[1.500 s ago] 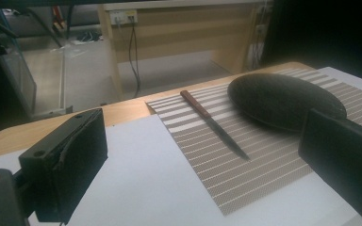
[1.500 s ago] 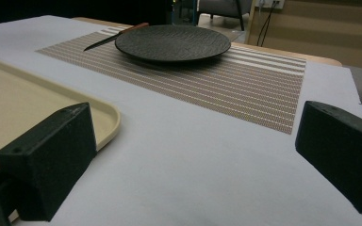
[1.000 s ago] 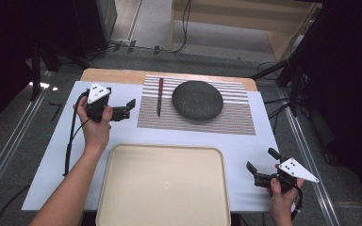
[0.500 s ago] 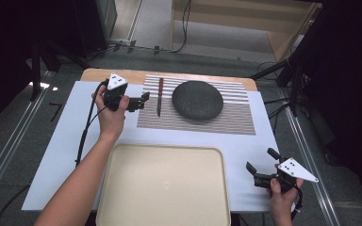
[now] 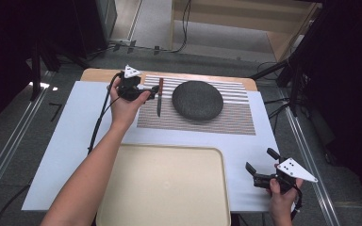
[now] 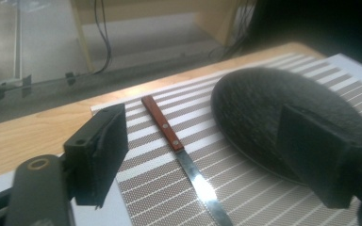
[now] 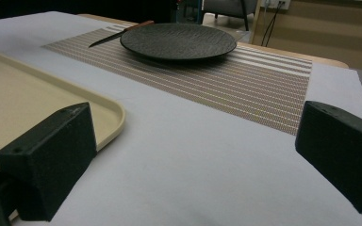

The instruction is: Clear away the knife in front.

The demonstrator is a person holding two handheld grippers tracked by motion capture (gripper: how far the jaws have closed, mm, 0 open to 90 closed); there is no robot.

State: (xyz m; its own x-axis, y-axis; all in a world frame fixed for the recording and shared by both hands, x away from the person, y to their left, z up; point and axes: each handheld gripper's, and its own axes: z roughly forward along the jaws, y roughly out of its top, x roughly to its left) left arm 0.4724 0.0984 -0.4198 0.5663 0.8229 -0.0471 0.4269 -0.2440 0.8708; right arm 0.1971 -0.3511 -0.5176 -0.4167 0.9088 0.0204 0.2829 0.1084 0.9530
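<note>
Left gripper [image 5: 152,92] held wide open, empty, astride red-handled knife [image 6: 179,146] on striped placemat [image 5: 235,117], left of dark plate [image 5: 197,100]. Right gripper [image 5: 258,170] open, empty, near right. Risk judged: thin handle skidded sideways if jaws closed off-centre.

- The person's left forearm [image 5: 87,179] stretches from the bottom left of the high view up toward upper centre-left.
- The left hand [image 5: 125,106] grips the left gripper [image 5: 150,91], jaws spread wide and pointing right.
- At lower right, the right hand [image 5: 280,200] holds the right gripper [image 5: 259,165], jaws parted, pointing left.
</note>
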